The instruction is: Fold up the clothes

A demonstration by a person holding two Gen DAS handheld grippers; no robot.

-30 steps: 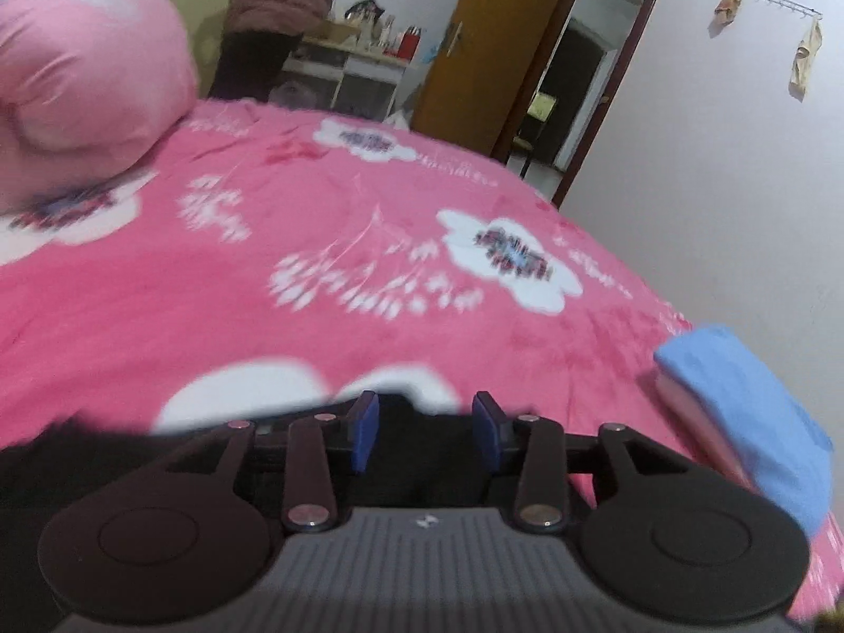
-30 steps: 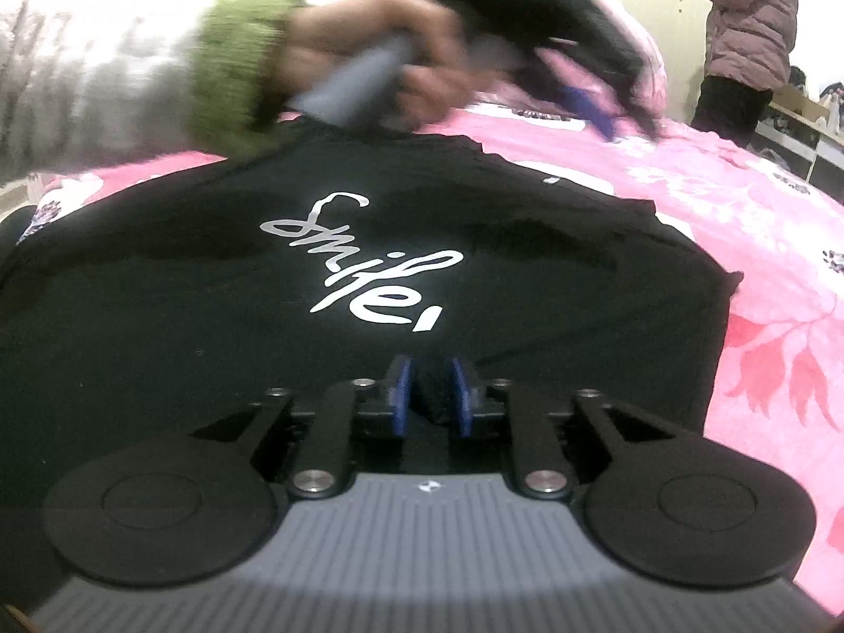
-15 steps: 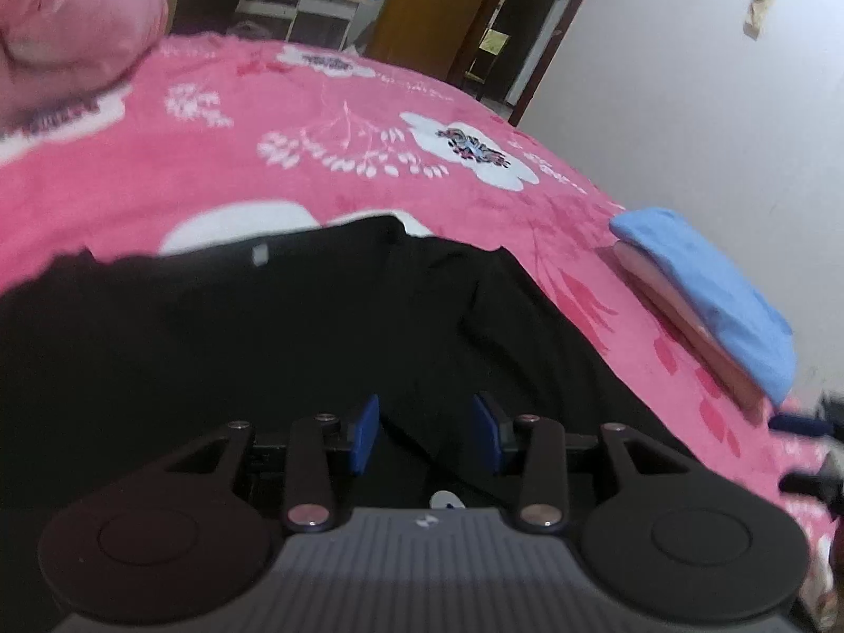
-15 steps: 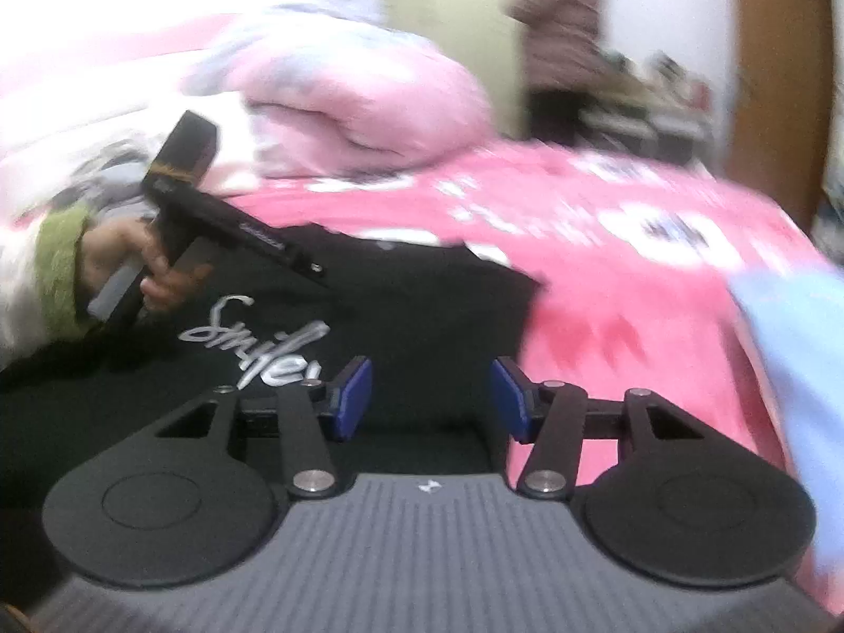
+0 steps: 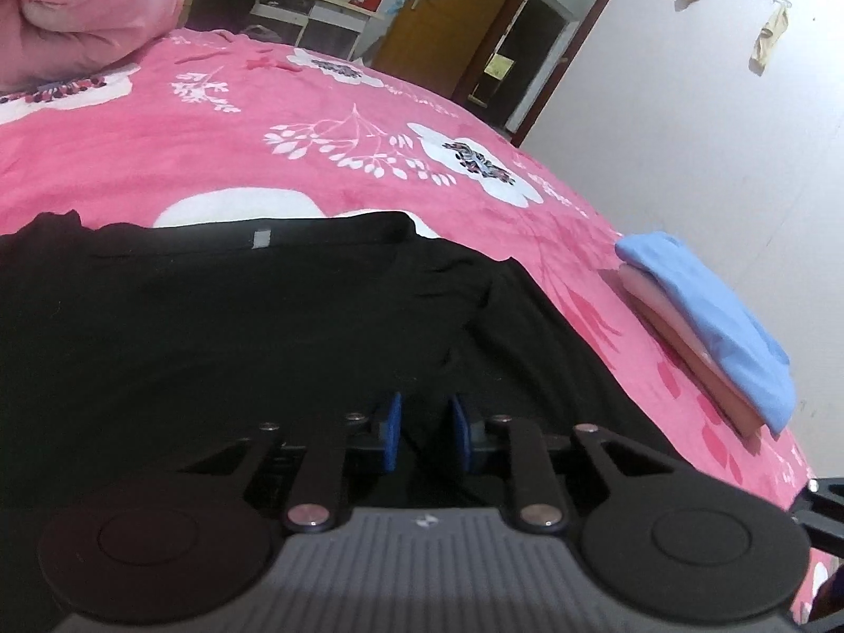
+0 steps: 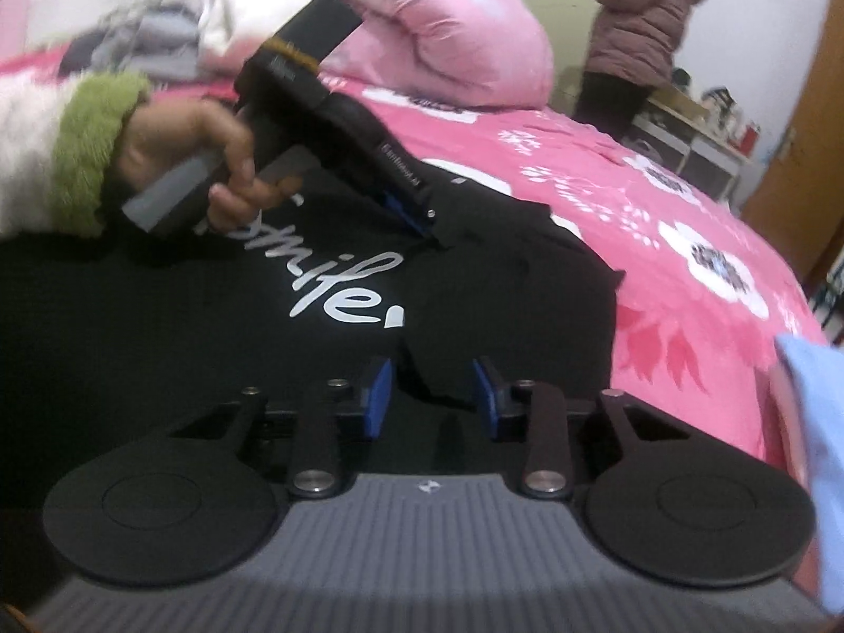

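1. Left wrist view showed a bed (image 5: 211,158) under a pink flowered blanket that filled most of the frame.
2. A black T-shirt (image 5: 237,327) lay spread flat on the near part of the bed, its white "smile" lettering (image 6: 337,290) facing up in the right wrist view.
3. A pink quilt (image 6: 448,47) was bunched at the far end of the bed.
4. A folded stack, blue garment (image 5: 712,327) on top, sat near the bed's right edge, apart from the shirt.
5. A person's hand (image 6: 195,158) in a green cuff held the left claw (image 6: 416,216), tipped down at the shirt.
6. The left claw's pads stood partly apart over black cloth, pinching nothing clearly.
7. The right claw (image 6: 432,395) was spread wide, a fold of shirt between its pads.
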